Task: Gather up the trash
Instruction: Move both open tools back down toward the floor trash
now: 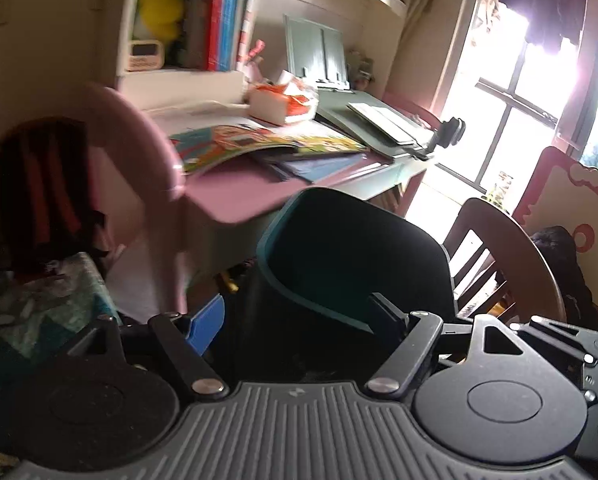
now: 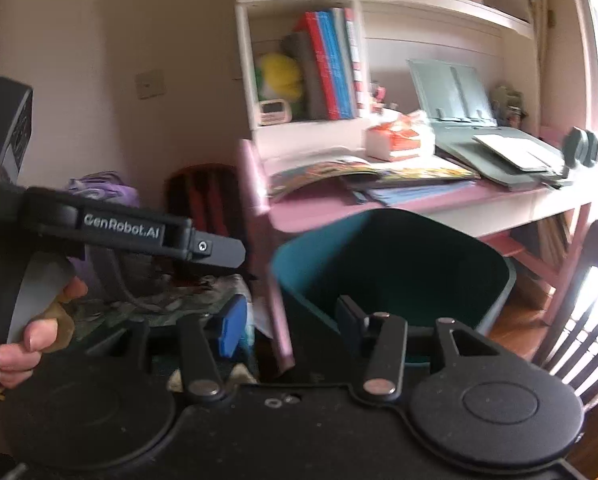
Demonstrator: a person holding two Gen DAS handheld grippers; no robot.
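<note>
Teal plastic forms the trash bin [image 2: 395, 268], which stands on the floor just in front of the pink worktop [image 2: 319, 204], its mouth open and its inside too dark to show any contents. The left tool [image 1: 295, 316] hangs above the bin's near rim, its fingers spread, one blue pad [image 1: 207, 328] to the left and the dark finger on the right against the bin wall, with nothing between them. The right tool [image 2: 291, 320] also stands spread and empty, its blue pad [image 2: 231, 328] over a patterned cloth [image 2: 171, 300] and its other finger over the bin's near edge. In the right wrist view the left tool appears again at the left edge, held in a person's hand [image 2: 27, 336] whose fingers curl round the grey handle. On the worktop lie an open, brightly coloured picture book [image 2: 339, 172], some blue folders [image 2: 415, 192], a white and orange crumpled package [image 2: 403, 136] and a grey book stand [image 2: 455, 96]. White shelves [image 2: 299, 60] above hold upright books, a yellow soft toy [image 2: 279, 74] and a small clock [image 2: 275, 111]. A dark wooden chair [image 2: 591, 312] stands to the right of the bin, beside a bright window [image 1: 511, 92].
</note>
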